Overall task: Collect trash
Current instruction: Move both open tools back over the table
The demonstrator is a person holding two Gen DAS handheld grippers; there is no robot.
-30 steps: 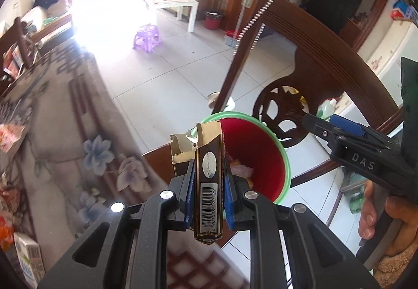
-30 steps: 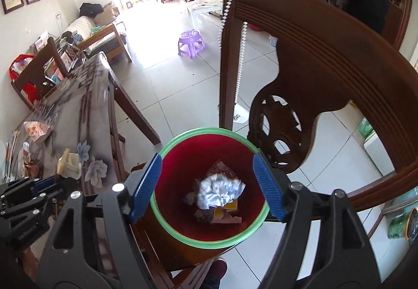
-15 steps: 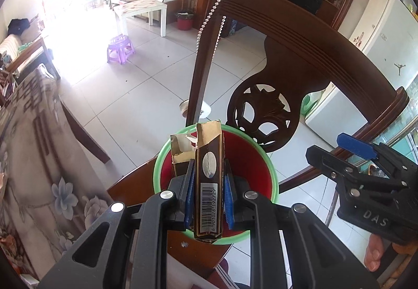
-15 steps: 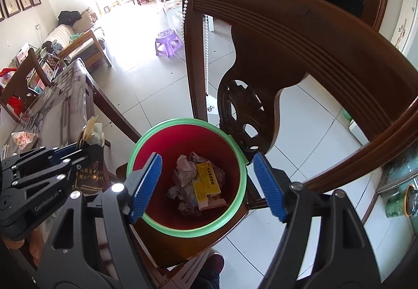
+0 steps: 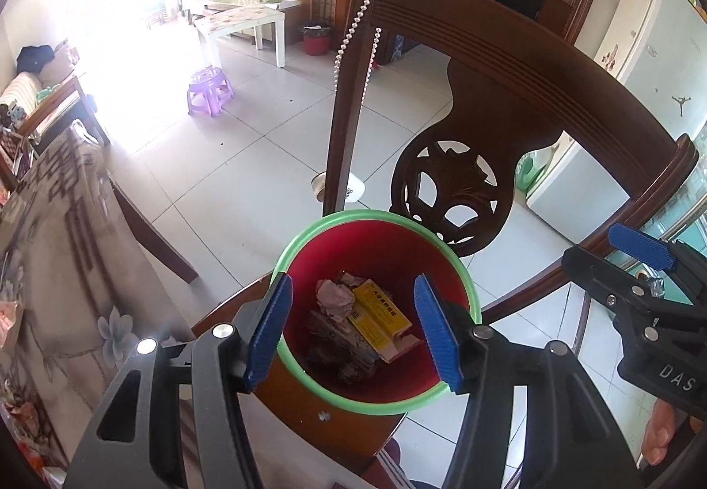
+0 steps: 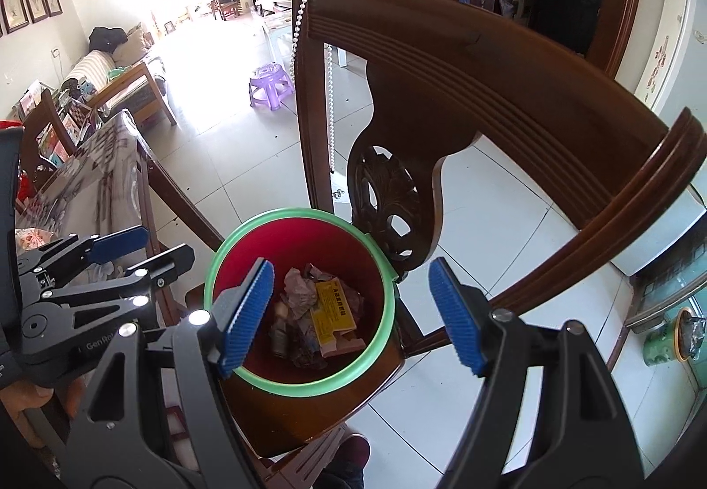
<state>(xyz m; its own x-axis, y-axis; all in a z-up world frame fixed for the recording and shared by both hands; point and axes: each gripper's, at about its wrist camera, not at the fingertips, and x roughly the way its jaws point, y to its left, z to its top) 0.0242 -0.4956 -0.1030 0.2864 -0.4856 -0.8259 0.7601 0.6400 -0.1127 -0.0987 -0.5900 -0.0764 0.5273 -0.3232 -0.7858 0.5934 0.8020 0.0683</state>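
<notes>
A red bin with a green rim [image 5: 375, 409] stands on a wooden chair seat, holding a yellow box [image 5: 380, 312], crumpled paper [image 5: 336, 296] and other scraps. My left gripper [image 5: 353, 332] hovers right over the bin with its jaws opening and nothing between the blue pads. My right gripper [image 6: 351, 316] is also above the bin [image 6: 300, 389], open and empty. In the right wrist view the left gripper [image 6: 150, 252] shows at the left of the bin. In the left wrist view the right gripper [image 5: 640, 268] sits at the right edge.
The carved dark chair back [image 5: 508, 60] rises just behind the bin, with a bead string [image 5: 353, 47] hung on its post. A table with a floral cloth [image 5: 57, 246] lies to the left. A purple stool [image 5: 210, 91] stands on the tiled floor beyond.
My left gripper, which was shut on a dark brown carton, has swung over the bin and opened. The carton is gone from its jaws. The right gripper stays open.
</notes>
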